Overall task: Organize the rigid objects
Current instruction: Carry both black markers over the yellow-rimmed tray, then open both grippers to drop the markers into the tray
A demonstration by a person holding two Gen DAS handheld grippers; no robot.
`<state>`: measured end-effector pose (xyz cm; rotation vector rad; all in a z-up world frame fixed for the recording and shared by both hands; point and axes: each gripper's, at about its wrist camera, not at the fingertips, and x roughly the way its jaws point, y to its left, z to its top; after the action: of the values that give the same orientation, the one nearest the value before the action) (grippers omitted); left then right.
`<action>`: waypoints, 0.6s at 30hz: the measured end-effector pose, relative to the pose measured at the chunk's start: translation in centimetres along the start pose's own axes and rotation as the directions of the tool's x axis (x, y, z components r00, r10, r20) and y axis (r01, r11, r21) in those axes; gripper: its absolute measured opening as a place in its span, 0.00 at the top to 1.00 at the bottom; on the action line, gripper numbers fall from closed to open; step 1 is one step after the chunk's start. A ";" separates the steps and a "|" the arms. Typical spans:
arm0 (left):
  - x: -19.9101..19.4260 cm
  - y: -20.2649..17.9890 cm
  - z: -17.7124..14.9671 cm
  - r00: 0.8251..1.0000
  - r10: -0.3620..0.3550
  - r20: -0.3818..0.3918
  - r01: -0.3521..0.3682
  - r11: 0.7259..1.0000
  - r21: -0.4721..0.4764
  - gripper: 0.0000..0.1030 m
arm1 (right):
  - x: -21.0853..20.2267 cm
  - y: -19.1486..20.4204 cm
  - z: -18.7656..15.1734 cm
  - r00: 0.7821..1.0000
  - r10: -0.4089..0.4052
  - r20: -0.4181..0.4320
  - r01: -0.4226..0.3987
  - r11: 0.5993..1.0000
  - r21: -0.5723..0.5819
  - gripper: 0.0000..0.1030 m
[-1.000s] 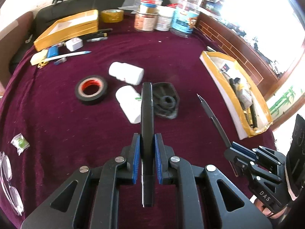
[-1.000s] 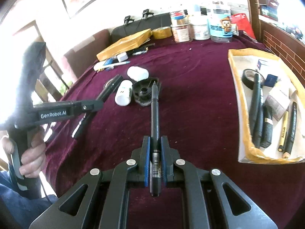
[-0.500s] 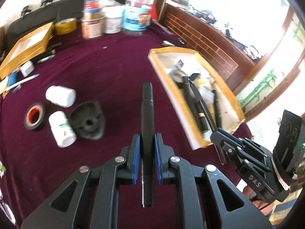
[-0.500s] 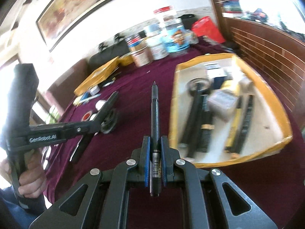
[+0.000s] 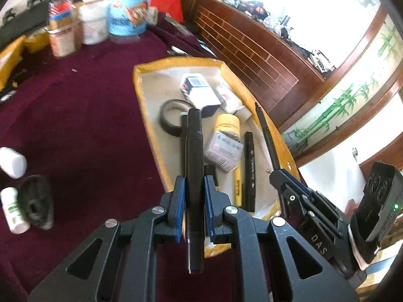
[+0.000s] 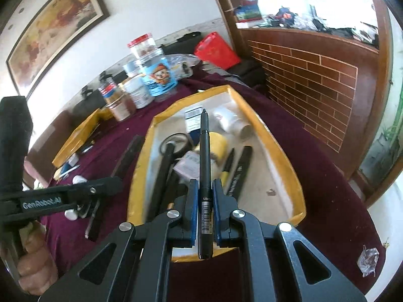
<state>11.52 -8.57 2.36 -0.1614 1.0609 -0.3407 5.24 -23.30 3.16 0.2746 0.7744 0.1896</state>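
My left gripper [image 5: 193,188] is shut on a thick black marker [image 5: 193,151] that points out over the yellow-rimmed tray [image 5: 148,115]. My right gripper [image 6: 203,196] is shut on a slim black pen [image 6: 204,151], its tip over the same tray [image 6: 284,156]. The right gripper [image 5: 282,176] and its pen also show at the tray's right rim in the left wrist view. In the tray lie black pens [image 5: 249,166], a black tape roll [image 5: 167,118], a yellow tube [image 5: 226,125] and small boxes [image 5: 199,90].
On the maroon cloth to the left lie two white bottles [image 5: 12,158] and a black round part [image 5: 37,201]. Jars and tubs [image 5: 126,17] stand at the far edge. A second yellow tray [image 6: 75,138] lies far left. A wooden panel wall [image 6: 314,80] runs along the right.
Both grippers have swung right from the middle of the cloth to over the yellow-rimmed tray, each keeping its pen. The bottles and black part have slid to the left edge of view.
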 end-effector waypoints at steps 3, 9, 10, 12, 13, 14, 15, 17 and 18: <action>1.4 -0.5 0.3 1.000 0.005 -0.014 -0.006 1.000 -0.011 0.88 | 0.7 -1.2 0.4 1.000 -0.005 -0.009 0.006 1.000 0.030 0.91; 2.9 -1.8 0.7 0.999 0.043 0.003 -0.043 0.999 0.003 0.88 | 2.4 -2.1 0.9 0.999 -0.020 -0.034 0.021 0.999 0.047 0.91; 3.1 -1.9 0.7 0.999 0.049 0.007 -0.049 0.999 0.006 0.88 | 2.6 -2.1 0.9 0.999 -0.021 -0.037 0.023 0.999 0.047 0.91; 3.5 -2.1 0.8 0.998 0.059 0.010 -0.059 0.998 0.007 0.88 | 3.1 -2.2 1.0 0.999 -0.024 -0.046 0.027 0.999 0.046 0.91; 3.7 -2.1 0.9 0.998 0.062 0.010 -0.062 0.998 0.005 0.88 | 3.2 -2.3 1.0 0.999 -0.025 -0.048 0.027 0.999 0.046 0.91; 3.9 -2.1 1.0 0.998 0.064 0.011 -0.064 0.998 0.003 0.88 | 3.4 -2.3 1.1 0.998 -0.030 -0.053 0.032 0.999 0.042 0.91; 4.2 -2.1 1.1 0.998 0.067 0.012 -0.067 0.998 0.002 0.88 | 3.6 -2.4 1.1 0.998 -0.034 -0.057 0.037 0.999 0.039 0.91; 4.6 -2.0 1.2 0.998 0.069 0.011 -0.069 0.998 -0.009 0.88 | 3.9 -2.5 1.1 0.997 -0.037 -0.062 0.040 0.998 0.041 0.91; 4.9 -2.0 1.3 0.997 0.072 0.005 -0.072 0.997 -0.014 0.88 | 4.2 -2.5 1.1 0.997 -0.045 -0.068 0.048 0.998 0.040 0.91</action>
<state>14.39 -12.24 -0.46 -0.1354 1.0606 -0.2677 9.12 -24.77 0.39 0.2902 0.8513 0.1395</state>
